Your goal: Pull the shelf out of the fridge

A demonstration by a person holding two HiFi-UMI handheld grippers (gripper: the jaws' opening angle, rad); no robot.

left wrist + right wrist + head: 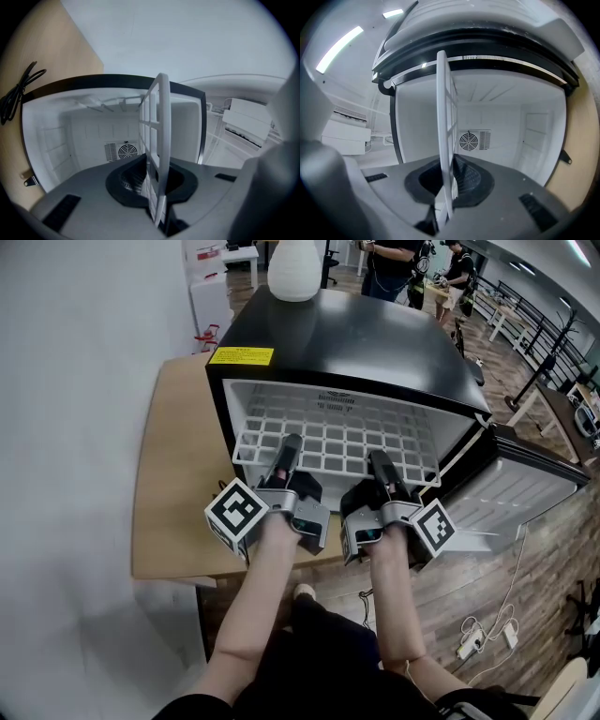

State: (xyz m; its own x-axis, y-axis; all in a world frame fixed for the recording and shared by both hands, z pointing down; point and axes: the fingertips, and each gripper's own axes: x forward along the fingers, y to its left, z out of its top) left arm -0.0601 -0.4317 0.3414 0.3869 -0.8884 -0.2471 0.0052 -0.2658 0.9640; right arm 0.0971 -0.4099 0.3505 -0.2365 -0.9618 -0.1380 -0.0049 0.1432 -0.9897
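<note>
At the fridge (356,343) mouth, the left gripper (292,442) and right gripper (378,461) clamp the shelf (347,432) edge. Only their views show the rear fan (126,151).

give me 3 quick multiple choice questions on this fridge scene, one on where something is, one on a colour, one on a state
1. Where does the white vase stand?
A. on top of the fridge
B. inside the fridge
C. on the floor

2. What colour is the label on the fridge's top?
A. red
B. yellow
C. green

3. How do the left gripper and right gripper stand to the white shelf?
A. both open above it
B. only the left one holds it
C. both shut on its front edge

Answers:
1 A: the vase sits on the fridge's black top at the back.
2 B: the label at the top's front left corner is yellow.
3 C: each gripper view shows the shelf's edge pinched between the pads.
</note>
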